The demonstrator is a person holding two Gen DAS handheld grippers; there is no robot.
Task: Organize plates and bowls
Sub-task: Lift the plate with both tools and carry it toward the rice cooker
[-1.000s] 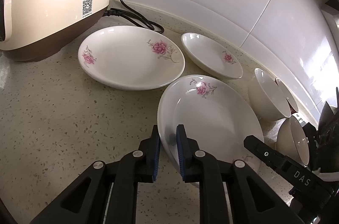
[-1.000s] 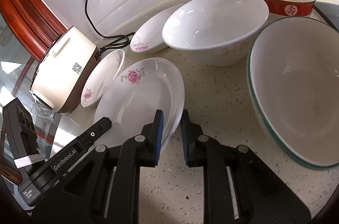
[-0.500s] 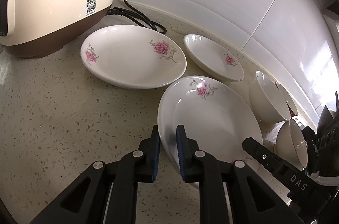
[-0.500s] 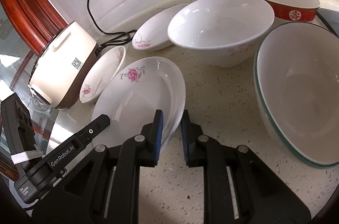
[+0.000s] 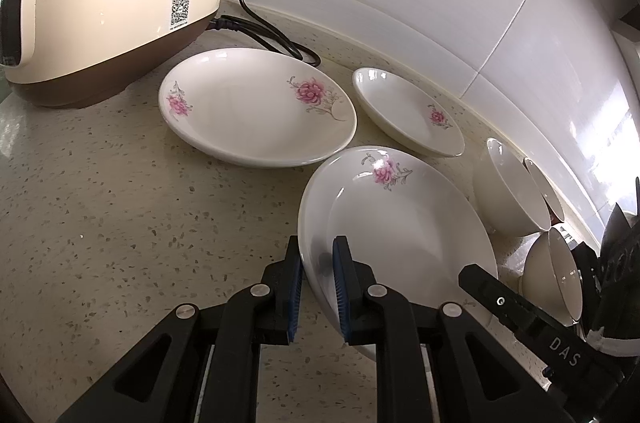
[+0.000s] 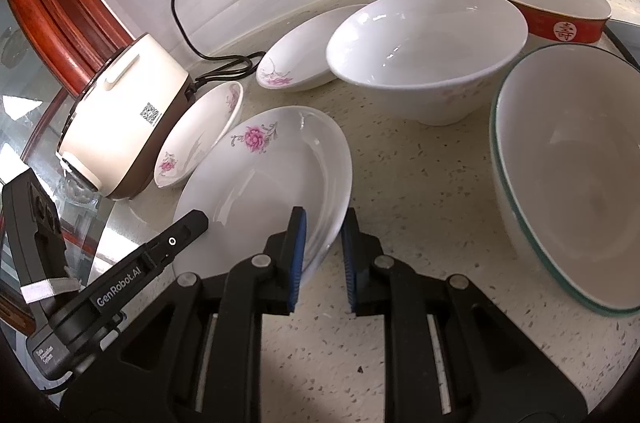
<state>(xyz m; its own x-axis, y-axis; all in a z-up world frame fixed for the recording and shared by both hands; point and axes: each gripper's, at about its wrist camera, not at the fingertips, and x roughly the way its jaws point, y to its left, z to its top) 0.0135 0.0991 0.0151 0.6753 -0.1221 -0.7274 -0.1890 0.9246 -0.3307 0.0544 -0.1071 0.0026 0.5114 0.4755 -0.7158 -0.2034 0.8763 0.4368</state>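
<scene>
The near plate (image 5: pixel 400 223) is clenched at opposite rims by both tools, the left tool (image 5: pixel 316 287) on one edge and the right tool (image 6: pixel 322 255) on the other, and it sits tilted at the desk (image 5: pixel 120 223), its far rim close to a second plate (image 5: pixel 256 107). Nothing looks stacked yet: a third plate (image 5: pixel 408 111) lies apart by the wall, and three bowls (image 6: pixel 428 51) (image 6: pixel 568 175) (image 6: pixel 548 3) stand loose to the right. By my reading the sorting has barely begun, with this plate the first to be moved.
</scene>
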